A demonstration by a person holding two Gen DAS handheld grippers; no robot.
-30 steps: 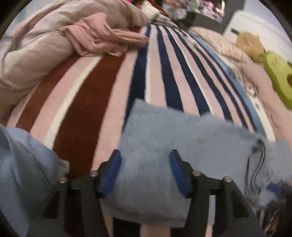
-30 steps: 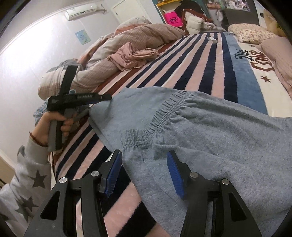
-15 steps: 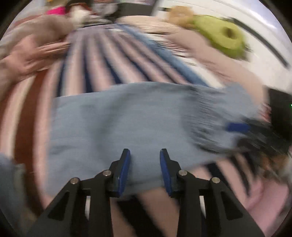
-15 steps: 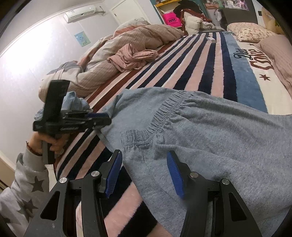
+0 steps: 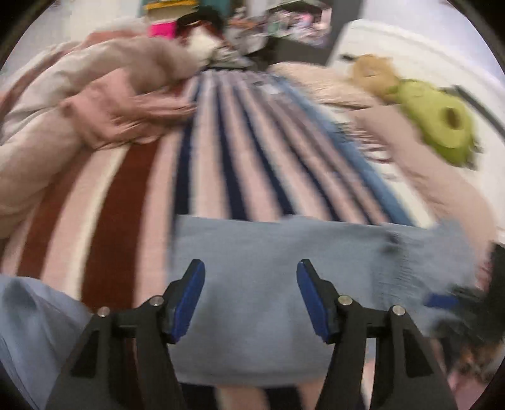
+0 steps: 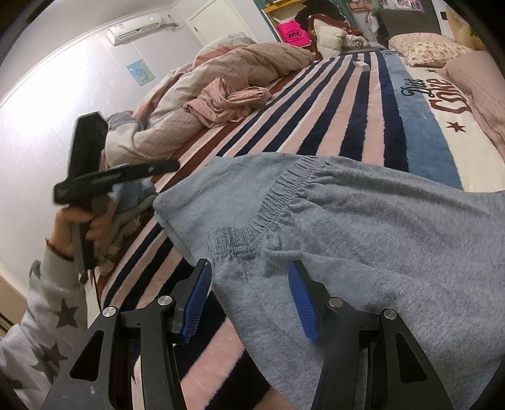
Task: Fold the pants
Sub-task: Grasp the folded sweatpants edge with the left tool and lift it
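Two readable labels: "Diet Coke" on striped blanket (image 6: 419, 104), "WM" on pink bag (image 6: 293, 35).

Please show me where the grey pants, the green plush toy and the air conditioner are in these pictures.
grey pants (image 6: 378, 239): right wrist view, on the flat cloth below the elastic waistband.
green plush toy (image 5: 442, 126): left wrist view, on its round green body.
air conditioner (image 6: 135, 29): right wrist view, on its white front panel.
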